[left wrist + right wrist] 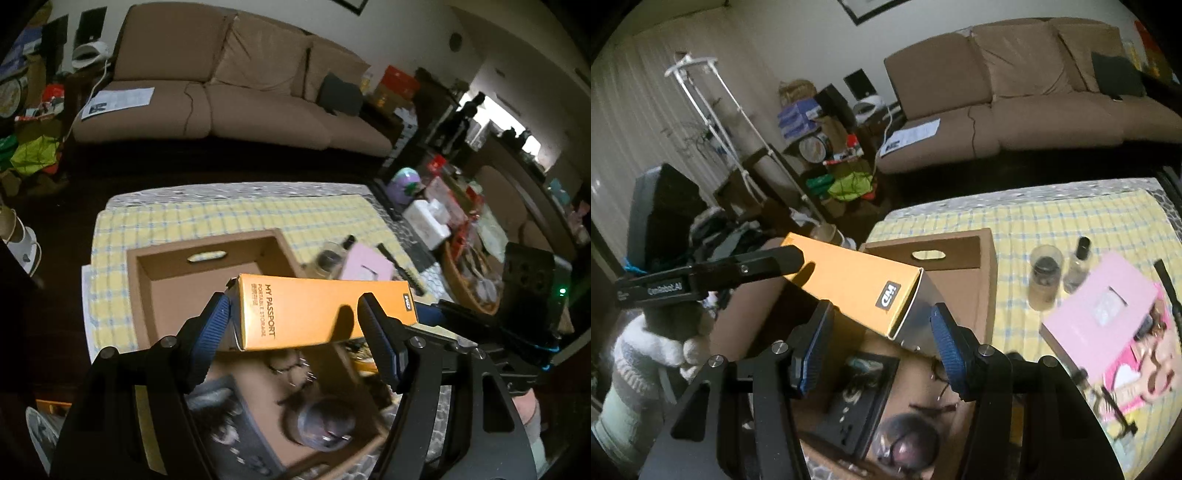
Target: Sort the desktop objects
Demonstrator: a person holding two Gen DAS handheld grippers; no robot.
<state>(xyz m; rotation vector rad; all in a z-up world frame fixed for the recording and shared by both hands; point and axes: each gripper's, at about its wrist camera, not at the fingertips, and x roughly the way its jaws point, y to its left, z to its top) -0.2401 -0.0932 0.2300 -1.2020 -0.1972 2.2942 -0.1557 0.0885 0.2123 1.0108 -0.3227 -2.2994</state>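
Overhead, both hand-held grippers carry one orange box (317, 314) above the cardboard boxes on the checked tablecloth (221, 218).

Left wrist view: left gripper (293, 317) at lower centre, blue pads pinching the box at its short end, the lettered side facing up. Right gripper's black finger reaches in from the right edge.

Right wrist view: right gripper (882, 325) pinches the opposite, logo end of the box at centre frame; left gripper's finger lies on the box at centre left, a gloved hand (661, 343) below it.

Empty cardboard box (960, 258) with a handle slot behind. Nearer box (923, 387) holds a dark case and a blurred round object. Pink box (1108, 317) and two small jars (1045, 273) at right.
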